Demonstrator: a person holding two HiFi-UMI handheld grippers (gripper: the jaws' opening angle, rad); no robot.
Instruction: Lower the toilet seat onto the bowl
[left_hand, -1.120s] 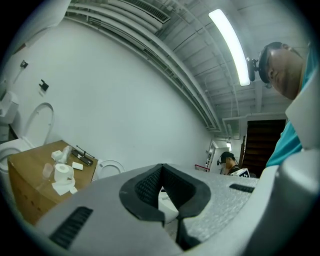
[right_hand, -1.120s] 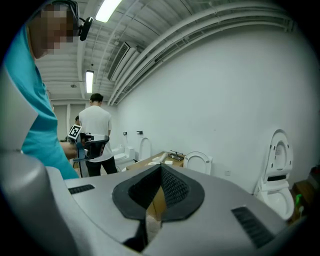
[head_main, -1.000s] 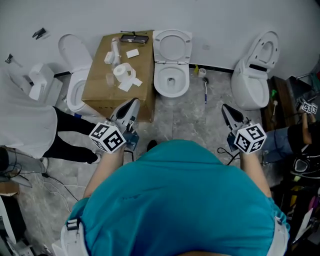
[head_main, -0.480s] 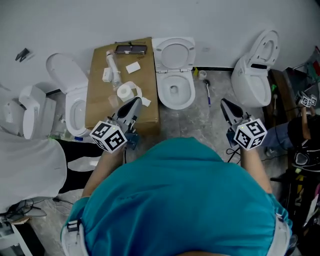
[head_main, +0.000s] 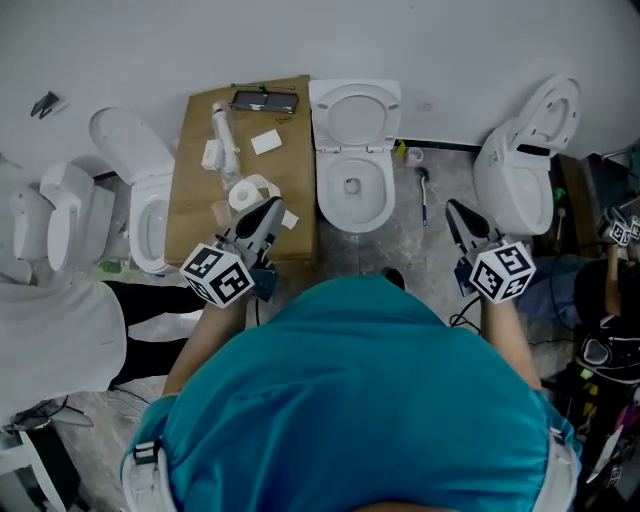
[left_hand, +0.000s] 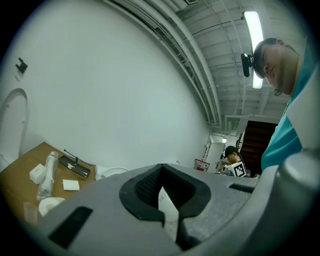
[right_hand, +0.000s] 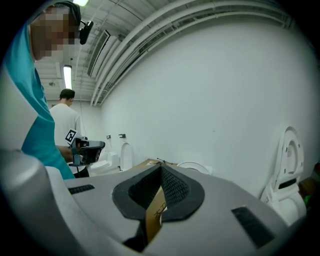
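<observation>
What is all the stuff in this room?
Middle toilet: one, white, at the wall, seat up.
Left toilet: one, white, beside the box.
Right toilet: one, white, lid up.
Cardboard box: one, brown, left of the middle toilet.
Roll: one, white, on the box.
Tube: one, white, on the box.
Another person: one, white top, lower left.
Teal shirt: one, the wearer's.
Left tool: one, grey, shut.
Right tool: one, grey, shut.

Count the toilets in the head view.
3: middle toilet straight ahead, seat up; left toilet beside the cardboard box; right toilet at the right edge. A white fixture at far left may be a fourth.
</observation>
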